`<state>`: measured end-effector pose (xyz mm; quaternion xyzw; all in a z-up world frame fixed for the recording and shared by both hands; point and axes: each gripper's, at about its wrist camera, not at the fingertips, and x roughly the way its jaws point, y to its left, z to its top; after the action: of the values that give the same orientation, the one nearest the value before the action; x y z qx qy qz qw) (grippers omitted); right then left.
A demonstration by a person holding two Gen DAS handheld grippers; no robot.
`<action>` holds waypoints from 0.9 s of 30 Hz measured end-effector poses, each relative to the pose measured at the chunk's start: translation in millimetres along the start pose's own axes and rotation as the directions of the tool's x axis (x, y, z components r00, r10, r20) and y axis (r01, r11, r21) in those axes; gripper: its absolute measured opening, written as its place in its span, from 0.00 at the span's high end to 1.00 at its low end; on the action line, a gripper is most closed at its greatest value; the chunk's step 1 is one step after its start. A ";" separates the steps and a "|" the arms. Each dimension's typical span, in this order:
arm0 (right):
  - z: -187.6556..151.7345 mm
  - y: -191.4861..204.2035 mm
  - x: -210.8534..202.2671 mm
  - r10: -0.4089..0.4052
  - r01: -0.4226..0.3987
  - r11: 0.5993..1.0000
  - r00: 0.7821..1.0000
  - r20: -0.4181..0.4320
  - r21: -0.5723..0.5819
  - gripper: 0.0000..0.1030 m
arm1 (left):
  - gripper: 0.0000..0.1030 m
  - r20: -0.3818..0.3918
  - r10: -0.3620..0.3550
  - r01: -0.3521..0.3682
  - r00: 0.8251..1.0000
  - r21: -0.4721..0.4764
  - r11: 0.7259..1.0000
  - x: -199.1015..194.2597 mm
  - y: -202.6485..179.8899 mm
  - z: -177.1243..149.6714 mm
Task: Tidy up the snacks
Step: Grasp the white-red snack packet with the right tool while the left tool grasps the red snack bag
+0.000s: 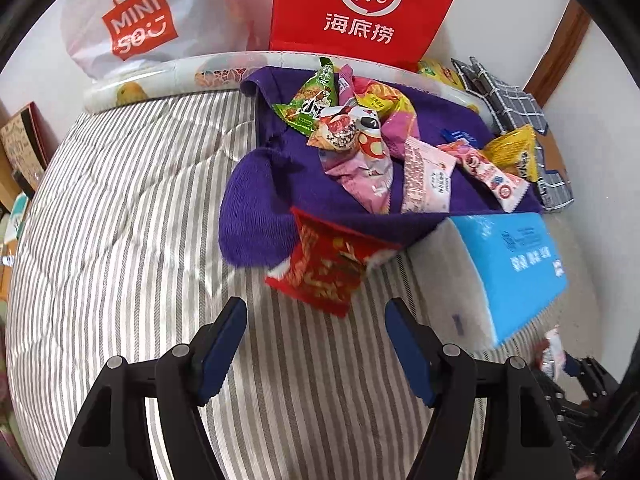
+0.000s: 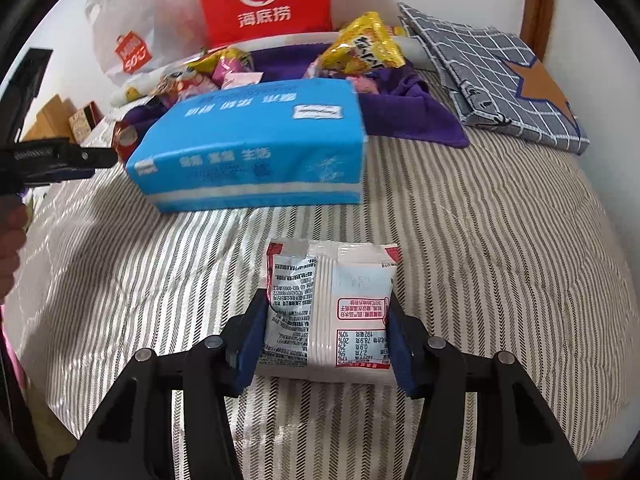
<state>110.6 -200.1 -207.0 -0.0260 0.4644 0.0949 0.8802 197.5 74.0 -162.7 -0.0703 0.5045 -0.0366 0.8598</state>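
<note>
Ahead of the open left gripper (image 1: 316, 320), we see the red snack packet (image 1: 328, 268) blurred, its print unreadable. Far beyond it, the red paper bag (image 1: 368, 8) is cut off at the picture's top edge. Between the right gripper (image 2: 324, 340) fingers, the white packet (image 2: 328, 312) hides its lower edge.

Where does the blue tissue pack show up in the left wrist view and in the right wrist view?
Left wrist view: the blue tissue pack lies at the right edge, just beyond the purple cloth, upside-down lettering facing up.
Right wrist view: it lies across the upper middle, on the striped bedding beyond the white snack packet between the right gripper's fingers.
Shared landmark: the red paper bag against the wall.
</note>
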 end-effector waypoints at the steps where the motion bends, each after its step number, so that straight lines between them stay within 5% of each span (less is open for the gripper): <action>1: 0.4 -2.0 -0.2 -0.003 0.003 1.000 1.000 0.000 0.005 0.48 | 0.32 -0.001 0.017 -0.016 1.000 0.009 1.000 3.4 -0.7 1.8; 11: 13.5 -15.0 6.0 -0.026 0.026 0.999 1.000 0.002 0.038 0.48 | 0.34 -0.010 0.005 -0.004 1.000 0.027 1.000 23.0 -0.3 13.2; 20: 17.6 -16.0 11.5 -0.041 0.041 0.998 0.999 0.015 0.041 0.47 | 0.55 -0.026 0.007 -0.006 1.000 0.022 1.000 31.7 -1.8 15.2; 27: 15.5 -20.1 12.3 -0.039 0.035 0.997 0.998 0.051 0.070 0.47 | 0.59 -0.021 -0.014 0.015 1.000 0.015 1.000 25.8 2.7 12.6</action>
<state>133.8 -215.9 -209.3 -0.0016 0.4436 0.0630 0.8940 221.1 74.3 -179.3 -0.0669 0.5127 -0.0475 0.8546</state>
